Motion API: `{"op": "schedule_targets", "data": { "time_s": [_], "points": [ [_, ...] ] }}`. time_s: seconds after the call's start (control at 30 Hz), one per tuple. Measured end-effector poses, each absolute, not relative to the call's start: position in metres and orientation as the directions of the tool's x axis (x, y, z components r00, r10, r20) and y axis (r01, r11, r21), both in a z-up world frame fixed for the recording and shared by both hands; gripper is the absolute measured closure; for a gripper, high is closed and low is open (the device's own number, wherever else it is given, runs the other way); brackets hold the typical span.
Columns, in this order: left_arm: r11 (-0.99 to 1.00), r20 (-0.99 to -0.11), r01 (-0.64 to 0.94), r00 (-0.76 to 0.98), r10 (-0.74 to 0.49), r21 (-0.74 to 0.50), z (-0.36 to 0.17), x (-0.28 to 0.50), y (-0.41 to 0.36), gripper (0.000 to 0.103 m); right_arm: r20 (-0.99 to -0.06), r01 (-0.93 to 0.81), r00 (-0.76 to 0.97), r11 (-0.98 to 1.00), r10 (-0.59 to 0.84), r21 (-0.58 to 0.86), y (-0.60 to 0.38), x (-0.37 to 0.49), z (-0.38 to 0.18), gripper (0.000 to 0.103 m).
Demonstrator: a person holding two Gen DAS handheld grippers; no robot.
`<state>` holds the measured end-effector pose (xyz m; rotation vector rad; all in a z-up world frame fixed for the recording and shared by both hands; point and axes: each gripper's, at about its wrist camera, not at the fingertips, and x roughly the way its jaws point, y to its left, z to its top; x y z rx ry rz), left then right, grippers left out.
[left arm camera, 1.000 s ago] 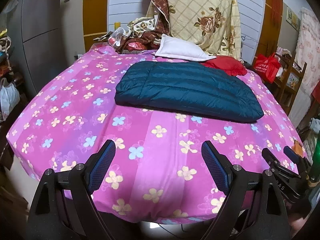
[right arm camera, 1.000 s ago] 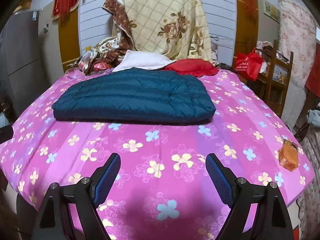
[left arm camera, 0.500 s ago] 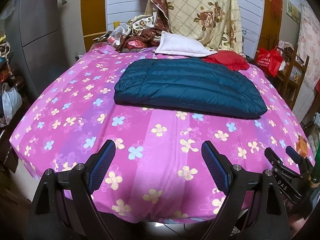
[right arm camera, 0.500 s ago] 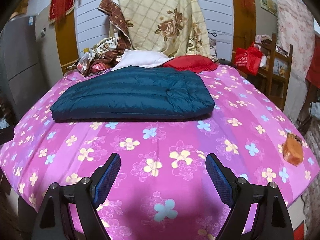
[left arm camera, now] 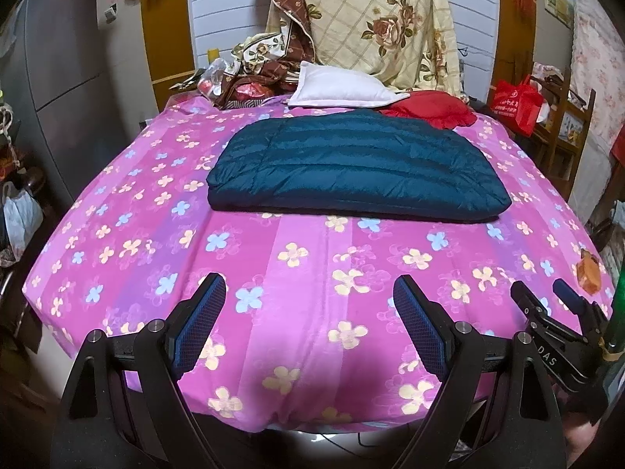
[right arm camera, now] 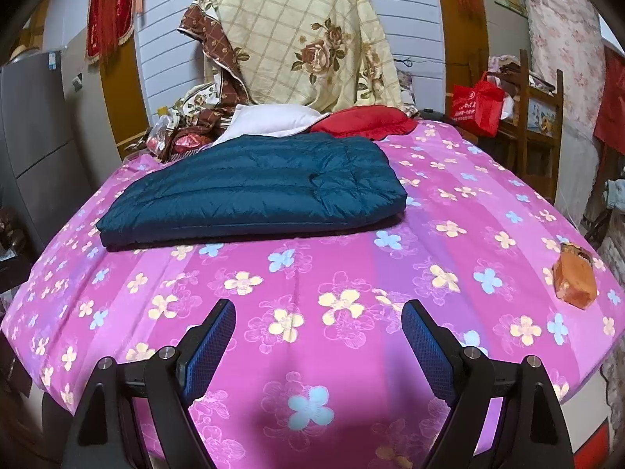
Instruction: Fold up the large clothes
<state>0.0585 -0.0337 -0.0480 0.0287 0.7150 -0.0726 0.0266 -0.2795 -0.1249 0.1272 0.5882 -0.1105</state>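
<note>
Bed [left arm camera: 297, 336]: pink flowered sheet, folded blue jacket [left arm camera: 355, 168] lying flat.
Room: pillows, draped quilt [left arm camera: 394, 23] behind.
Left gripper [left arm camera: 308, 305]: wide, empty.
Right gripper [right arm camera: 318, 332]: wide, empty.

— What carries everything here?
— A bed [left arm camera: 129, 234] under a bright pink sheet printed with yellow and blue flowers.

— And what lies on it?
— A folded dark teal quilted down jacket [left arm camera: 351, 168] lies flat near the middle. Beyond the jacket, touching its far edge, sit a white pillow [left arm camera: 340, 88] and a red cushion [left arm camera: 433, 107], the cushion to the pillow's right.

— Anything else?
— Left of the pillow, a heap of brown and cream floral bedding [left arm camera: 261, 66]. Well apart from the jacket, near the bed's right edge, a small orange packet [right arm camera: 574, 281].

— Is the packet touching anything?
— Only the sheet.
</note>
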Motion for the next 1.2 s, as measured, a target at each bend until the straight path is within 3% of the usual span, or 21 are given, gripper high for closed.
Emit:
{"op": "schedule_targets", "data": {
  "time_s": [0.67, 1.2],
  "points": [
    [0.996, -0.652, 0.035, 0.754, -0.078, -0.078, -0.046, 0.060, -0.005, 0.015, -0.589, 0.054, 0.807, 0.998, -0.036, 0.014, -0.243, 0.032, -0.128, 0.018],
    [0.996, -0.665, 0.039, 0.743, -0.079, -0.074, -0.053, 0.063, -0.007, 0.015, -0.600, 0.069, 0.799, 0.997, -0.039, 0.028, -0.247, 0.033, -0.136, 0.018]
  ]
}}
